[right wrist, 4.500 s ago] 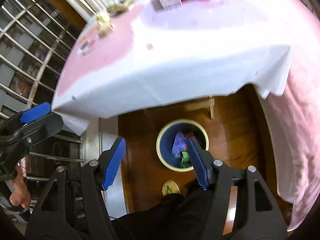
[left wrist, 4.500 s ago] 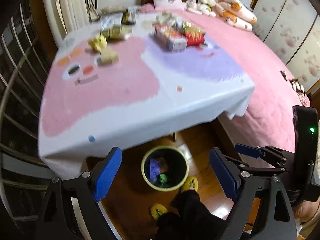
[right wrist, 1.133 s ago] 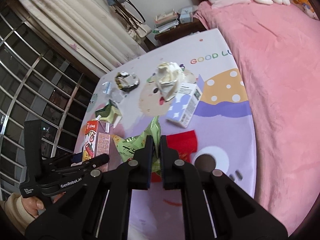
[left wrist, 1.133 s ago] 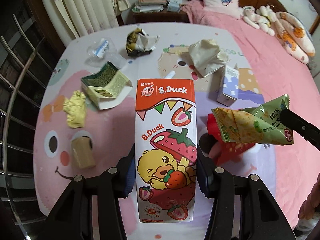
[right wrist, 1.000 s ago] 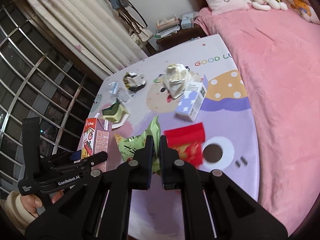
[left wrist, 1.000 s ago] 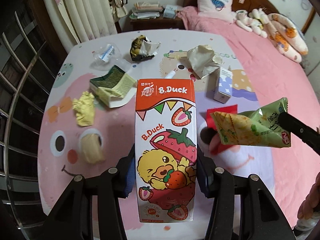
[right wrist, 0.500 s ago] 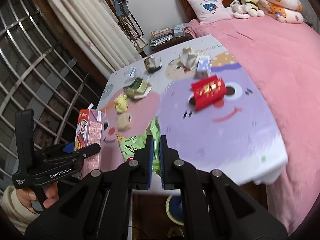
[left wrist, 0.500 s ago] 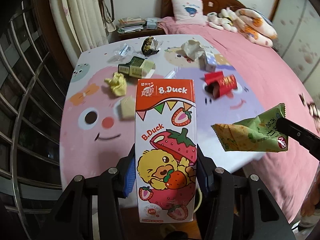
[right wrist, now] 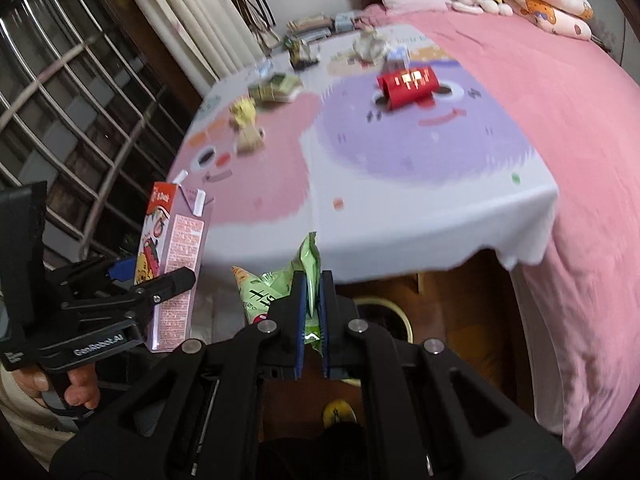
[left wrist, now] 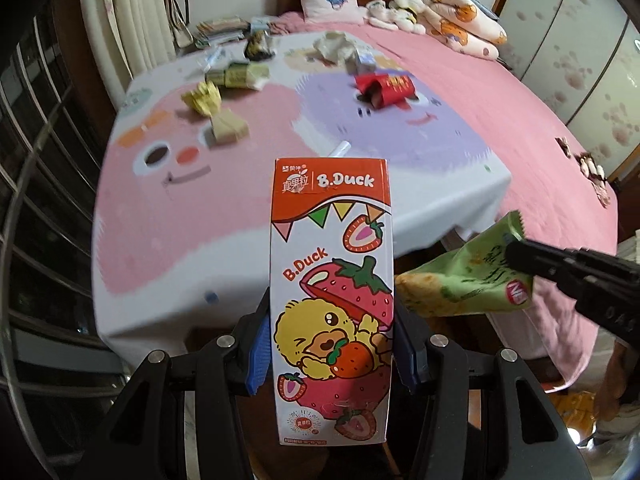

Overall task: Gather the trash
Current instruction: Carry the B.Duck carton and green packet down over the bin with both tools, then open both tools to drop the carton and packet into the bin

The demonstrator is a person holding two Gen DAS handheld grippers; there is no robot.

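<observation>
My left gripper (left wrist: 331, 332) is shut on a tall B.Duck strawberry milk carton (left wrist: 331, 292), held upright off the near edge of the table (left wrist: 168, 216); the carton also shows in the right wrist view (right wrist: 172, 264). My right gripper (right wrist: 311, 300) is shut on a green snack bag (right wrist: 280, 292), seen at the right of the left wrist view (left wrist: 464, 280). A yellow-rimmed trash bin (right wrist: 384, 312) stands on the floor under the table edge, mostly hidden behind my right gripper. A red packet (left wrist: 386, 88), crumpled wrappers (left wrist: 202, 98) and small cartons (left wrist: 236, 74) lie on the table.
A pink bed (left wrist: 520, 92) with pillows and plush toys runs along the table's right side. A barred window (right wrist: 60, 92) and curtain (left wrist: 132, 28) are on the left. A yellow slipper (right wrist: 340, 412) lies on the wooden floor below my right gripper.
Both grippers have pulled back from the table with the carton and the green bag. The table now looks farther off, and the bin rim has come into the right wrist view.
</observation>
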